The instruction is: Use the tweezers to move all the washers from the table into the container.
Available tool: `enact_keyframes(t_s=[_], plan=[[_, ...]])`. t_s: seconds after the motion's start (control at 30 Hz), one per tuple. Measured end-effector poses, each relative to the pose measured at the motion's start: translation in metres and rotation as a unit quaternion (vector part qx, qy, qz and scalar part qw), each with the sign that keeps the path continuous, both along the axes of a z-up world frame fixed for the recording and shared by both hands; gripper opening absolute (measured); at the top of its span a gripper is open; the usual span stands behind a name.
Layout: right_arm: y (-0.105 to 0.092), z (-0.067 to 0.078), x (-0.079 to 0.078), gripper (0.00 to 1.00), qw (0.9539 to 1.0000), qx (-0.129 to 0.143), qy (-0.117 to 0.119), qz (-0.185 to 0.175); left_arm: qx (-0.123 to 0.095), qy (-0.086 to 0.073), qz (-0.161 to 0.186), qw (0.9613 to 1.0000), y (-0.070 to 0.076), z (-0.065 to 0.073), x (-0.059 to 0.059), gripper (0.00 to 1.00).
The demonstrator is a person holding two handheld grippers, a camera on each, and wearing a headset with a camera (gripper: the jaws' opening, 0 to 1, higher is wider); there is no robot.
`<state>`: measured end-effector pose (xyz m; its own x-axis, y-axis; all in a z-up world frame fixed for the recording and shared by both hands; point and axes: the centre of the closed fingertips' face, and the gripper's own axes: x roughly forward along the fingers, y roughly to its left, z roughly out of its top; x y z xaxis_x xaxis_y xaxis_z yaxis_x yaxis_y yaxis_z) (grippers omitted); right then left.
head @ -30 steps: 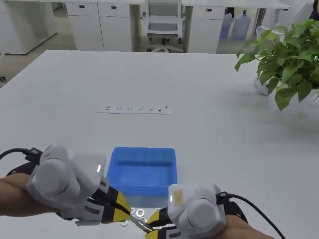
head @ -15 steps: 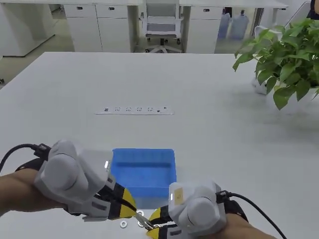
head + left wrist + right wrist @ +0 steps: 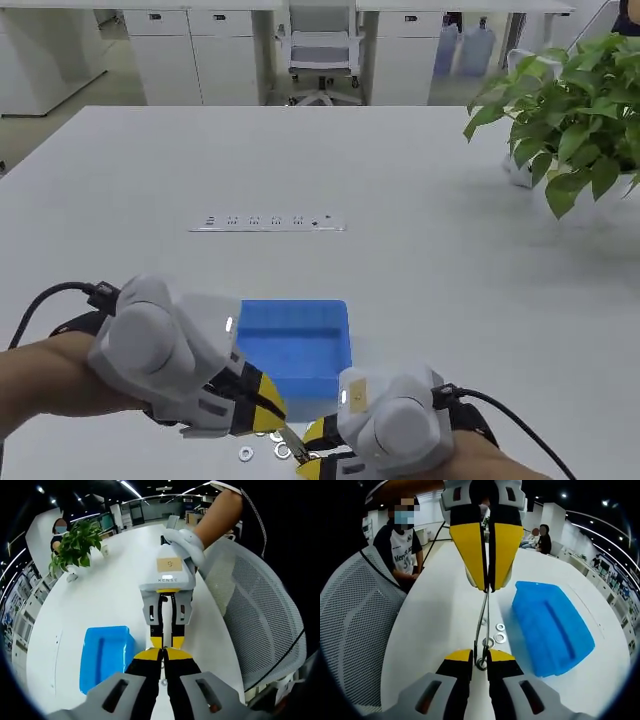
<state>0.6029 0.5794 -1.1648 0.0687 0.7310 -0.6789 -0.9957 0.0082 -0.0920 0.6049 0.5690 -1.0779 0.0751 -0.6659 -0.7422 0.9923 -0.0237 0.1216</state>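
Left gripper clenched on one end of the tweezers | right gripper facing it, pinching the other end | washers loose on the white table, just beside | blue container next to them, near the grippers

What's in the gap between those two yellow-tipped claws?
Slim metal tweezers bridge it, running from the right gripper to the left gripper, clearest in the right gripper view. Washers lie on the table beside them.

Your white workbench faces 1 grey office chair, white cabinets, and a leafy plant on your right.
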Motion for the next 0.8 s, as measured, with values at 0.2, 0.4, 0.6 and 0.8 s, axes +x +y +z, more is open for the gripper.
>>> enact_keyframes(t_s=[0.2,0.4,0.6,0.8], plan=[[-0.004,-0.002,0.001,0.12,0.9999,-0.004,0.007,-0.011,-0.010,0.006,-0.004,0.9999,-0.011,0.002,0.003,0.06],[-0.006,-0.002,0.002,0.12,0.9995,0.004,0.020,-0.026,-0.016,0.014,-0.009,0.9997,-0.017,0.002,0.003,0.06],[-0.007,-0.002,0.002,0.10,0.9991,0.007,0.025,-0.034,-0.018,0.016,-0.009,0.9997,-0.020,0.002,0.002,0.06],[-0.007,-0.003,0.001,0.09,0.9986,0.009,0.033,-0.040,-0.017,0.014,-0.011,0.9997,-0.021,0.002,0.000,0.06]])
